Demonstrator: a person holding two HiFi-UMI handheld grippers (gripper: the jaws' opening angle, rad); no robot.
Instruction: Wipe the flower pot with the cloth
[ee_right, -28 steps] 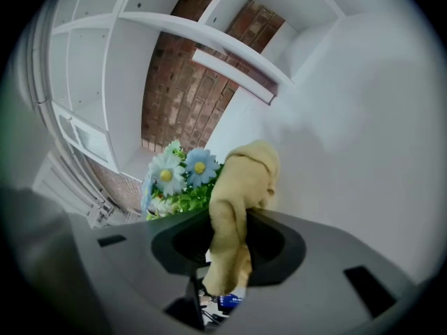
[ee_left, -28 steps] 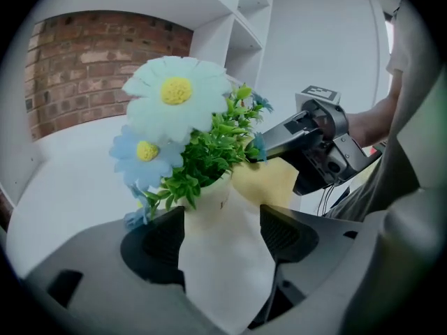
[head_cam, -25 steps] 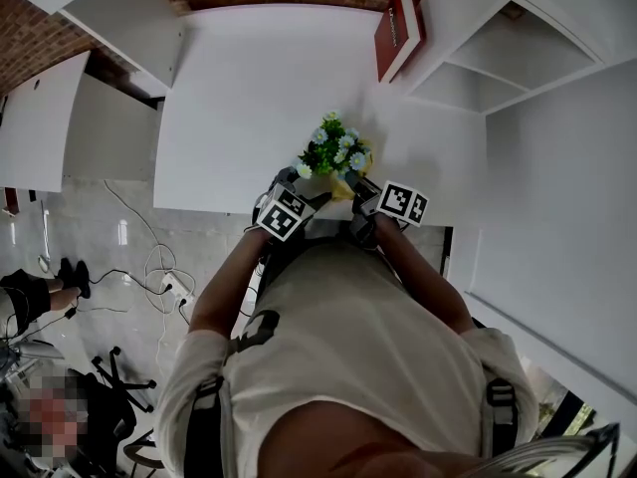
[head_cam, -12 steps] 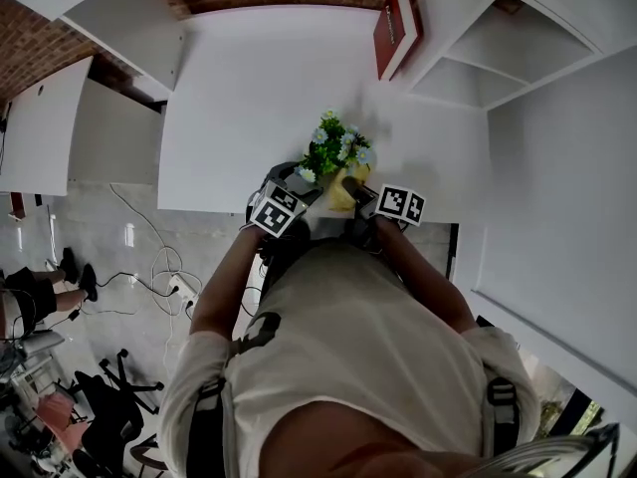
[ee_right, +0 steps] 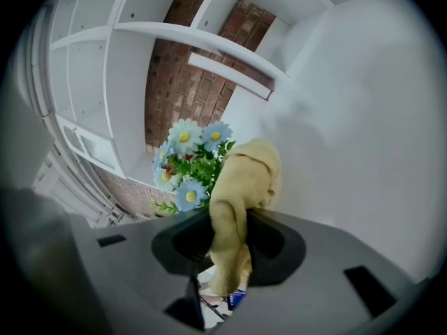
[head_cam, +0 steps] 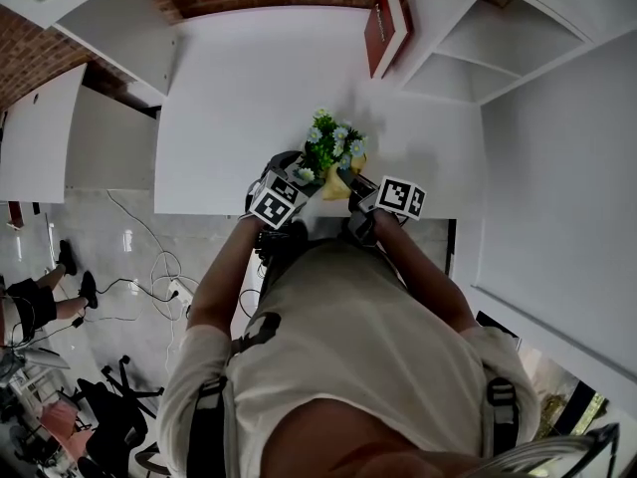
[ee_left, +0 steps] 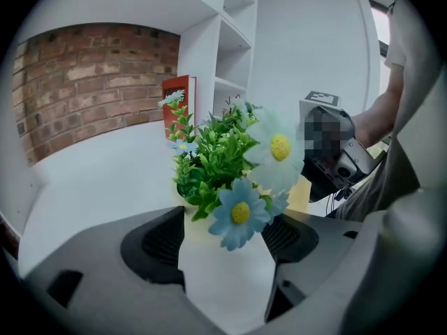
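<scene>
The flower pot [ee_left: 227, 285] is white and holds green leaves with blue and white daisies [ee_left: 230, 166]. My left gripper [ee_left: 225, 239] is shut on the pot, one jaw on either side of its body. In the head view the flowers [head_cam: 331, 147] stand near the white table's [head_cam: 249, 88] front edge, with the left gripper [head_cam: 304, 182] just below them. My right gripper [ee_right: 227, 246] is shut on a bunched yellow cloth [ee_right: 241, 194], which sticks out past the jaws beside the flowers [ee_right: 188, 162]. From above, the cloth [head_cam: 336, 182] lies against the pot's right side.
A red book [head_cam: 383, 28] leans at the table's far right corner, against white shelves [head_cam: 498, 48]. A brick wall runs behind the table. Below the table's front edge are the floor and cables [head_cam: 149, 267].
Both grippers, the pot and the cloth have shifted slightly up the picture. The cloth stays at the pot's right side, and both grips are unchanged.
</scene>
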